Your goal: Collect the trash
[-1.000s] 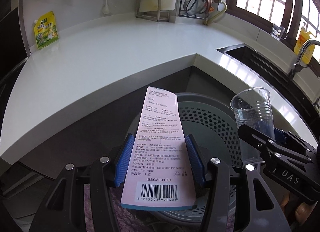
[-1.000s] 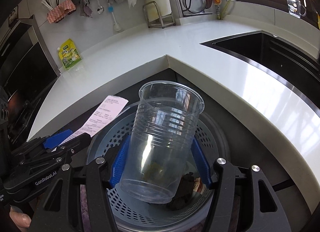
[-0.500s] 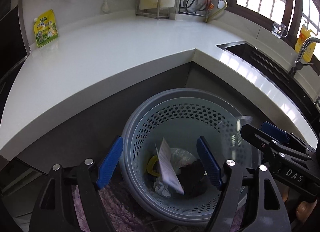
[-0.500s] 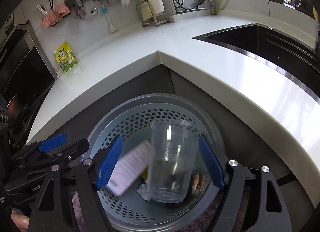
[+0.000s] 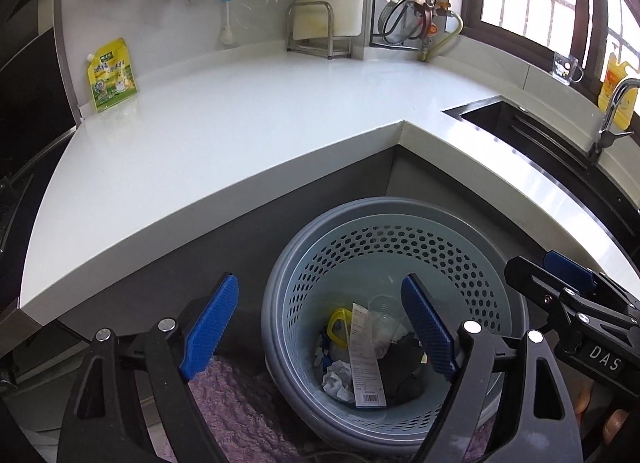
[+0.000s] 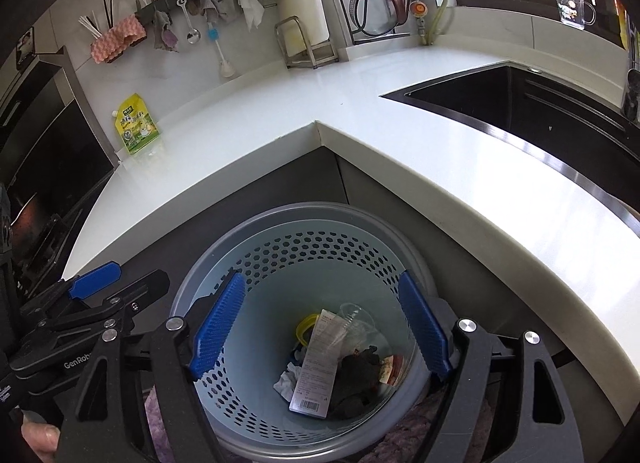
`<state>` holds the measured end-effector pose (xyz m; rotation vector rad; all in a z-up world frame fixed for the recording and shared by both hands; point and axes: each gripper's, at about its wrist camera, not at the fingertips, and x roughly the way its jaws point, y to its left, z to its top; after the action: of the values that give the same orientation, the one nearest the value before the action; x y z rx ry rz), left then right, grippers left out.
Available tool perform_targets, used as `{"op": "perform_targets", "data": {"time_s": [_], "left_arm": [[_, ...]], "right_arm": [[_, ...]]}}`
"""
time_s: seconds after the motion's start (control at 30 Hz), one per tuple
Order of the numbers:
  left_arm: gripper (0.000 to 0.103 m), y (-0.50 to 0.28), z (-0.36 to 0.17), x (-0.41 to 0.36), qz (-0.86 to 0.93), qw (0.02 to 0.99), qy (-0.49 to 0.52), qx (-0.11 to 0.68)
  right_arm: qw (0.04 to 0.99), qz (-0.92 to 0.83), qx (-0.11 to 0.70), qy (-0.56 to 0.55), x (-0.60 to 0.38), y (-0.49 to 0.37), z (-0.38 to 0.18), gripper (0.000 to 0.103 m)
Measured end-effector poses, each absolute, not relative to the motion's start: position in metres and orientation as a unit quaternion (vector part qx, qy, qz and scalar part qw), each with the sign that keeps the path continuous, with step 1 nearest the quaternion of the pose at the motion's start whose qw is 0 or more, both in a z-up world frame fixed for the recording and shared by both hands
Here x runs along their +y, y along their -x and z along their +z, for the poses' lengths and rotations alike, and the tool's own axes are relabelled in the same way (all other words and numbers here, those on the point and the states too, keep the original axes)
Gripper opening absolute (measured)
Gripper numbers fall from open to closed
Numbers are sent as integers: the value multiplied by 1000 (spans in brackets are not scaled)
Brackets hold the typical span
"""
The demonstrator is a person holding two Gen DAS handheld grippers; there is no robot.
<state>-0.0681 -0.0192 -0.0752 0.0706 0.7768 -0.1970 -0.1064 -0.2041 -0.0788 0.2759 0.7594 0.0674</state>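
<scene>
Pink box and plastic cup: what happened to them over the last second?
Both were let go. The left hand-held gripper, its jaws just opening, dropped the pink box into the bin; the right hand-held gripper, likewise opening, dropped the clear cup. Both now lie on the trash inside. Both grippers hang empty over the bin; bin and counter unchanged.

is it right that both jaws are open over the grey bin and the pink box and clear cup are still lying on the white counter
One thing is wrong: the pink box and clear cup lie inside the grey bin, not on the white counter. The right wrist view shows it. The left gripper and right gripper do stand open over the bin.
</scene>
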Motion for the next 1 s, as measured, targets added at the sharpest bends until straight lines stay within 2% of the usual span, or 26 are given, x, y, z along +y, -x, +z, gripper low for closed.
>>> {"op": "perform_targets", "data": {"time_s": [0.13,0.5,1.0], "left_arm": [[90,71,-69,-19,-90,925,-35,367],[96,75,-58,-16,-83,931,-33,355],[97,71,-53,-6,-58,932,-17,358]], "right_arm": [[922,29,365,-130,-204,110,-75,76],[927,18,358,-109,-200,113,-69,77],[930,14,351,-103,-199,114,-65,78]]}}
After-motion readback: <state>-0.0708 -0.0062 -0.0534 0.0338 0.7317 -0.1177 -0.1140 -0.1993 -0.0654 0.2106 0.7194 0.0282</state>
